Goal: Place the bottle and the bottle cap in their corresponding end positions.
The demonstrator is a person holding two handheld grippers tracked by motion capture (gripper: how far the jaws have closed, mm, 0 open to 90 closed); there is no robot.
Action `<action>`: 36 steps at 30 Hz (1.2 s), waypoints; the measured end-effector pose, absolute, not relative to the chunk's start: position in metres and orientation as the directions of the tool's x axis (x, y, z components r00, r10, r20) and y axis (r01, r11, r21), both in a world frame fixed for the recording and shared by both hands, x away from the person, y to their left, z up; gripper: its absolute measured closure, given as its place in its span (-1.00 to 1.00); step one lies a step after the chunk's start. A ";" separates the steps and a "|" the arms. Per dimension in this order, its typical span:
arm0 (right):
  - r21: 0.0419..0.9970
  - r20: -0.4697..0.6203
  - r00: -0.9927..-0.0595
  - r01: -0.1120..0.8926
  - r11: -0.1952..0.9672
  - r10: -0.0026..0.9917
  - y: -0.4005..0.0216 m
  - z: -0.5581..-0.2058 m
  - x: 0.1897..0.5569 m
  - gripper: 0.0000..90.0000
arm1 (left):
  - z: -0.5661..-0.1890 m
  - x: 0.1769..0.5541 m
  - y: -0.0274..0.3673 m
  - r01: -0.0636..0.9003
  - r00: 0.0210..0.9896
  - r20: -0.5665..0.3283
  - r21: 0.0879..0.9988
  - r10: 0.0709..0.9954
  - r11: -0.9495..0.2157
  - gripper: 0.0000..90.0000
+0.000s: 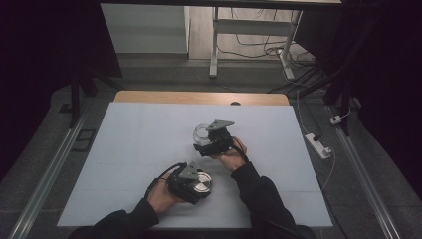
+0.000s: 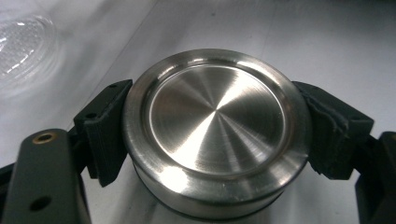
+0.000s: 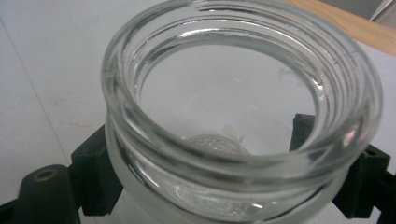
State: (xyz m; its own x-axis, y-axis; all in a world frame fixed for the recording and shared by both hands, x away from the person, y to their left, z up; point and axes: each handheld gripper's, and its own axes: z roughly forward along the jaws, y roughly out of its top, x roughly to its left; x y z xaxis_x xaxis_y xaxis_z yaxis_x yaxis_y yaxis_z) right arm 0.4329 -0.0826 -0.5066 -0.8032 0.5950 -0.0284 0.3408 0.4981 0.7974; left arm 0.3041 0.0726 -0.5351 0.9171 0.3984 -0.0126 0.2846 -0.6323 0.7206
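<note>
At centre frame, the right gripper (image 1: 209, 144) clamps a clear round glass jar (image 1: 201, 133) while the left gripper (image 1: 191, 185), lower, grips its round brushed-steel lid (image 1: 201, 182) on the white table (image 1: 139, 149), apparently unscrewed; setting both down likely follows.

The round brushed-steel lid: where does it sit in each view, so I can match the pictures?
High view: the round brushed-steel lid lies low and centre, clamped by the left gripper.
Left gripper view: it sits in the middle, pressed between the two black jaws.
Right gripper view: not in it; the clear glass jar is gripped there.
Shared landmark: the clear glass jar, also in the high view and at the left gripper view's top left.
</note>
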 end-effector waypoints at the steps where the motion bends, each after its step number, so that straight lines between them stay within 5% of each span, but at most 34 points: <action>1: 0.795 -0.029 -0.802 0.344 0.500 0.597 -0.082 -0.508 0.434 -0.66 | -0.536 0.305 0.072 0.288 0.916 -0.010 0.715 0.402 -0.638 -0.56; 18: 0.786 -0.035 -0.801 0.347 0.512 0.597 -0.083 -0.514 0.437 -0.68 | -0.542 0.310 0.069 0.301 0.921 -0.023 0.677 0.390 -0.671 -0.58; 36: 0.785 -0.043 -0.813 0.332 0.523 0.581 -0.082 -0.511 0.433 -0.99 | -0.542 0.309 0.068 0.311 0.920 -0.032 0.665 0.390 -0.679 -0.79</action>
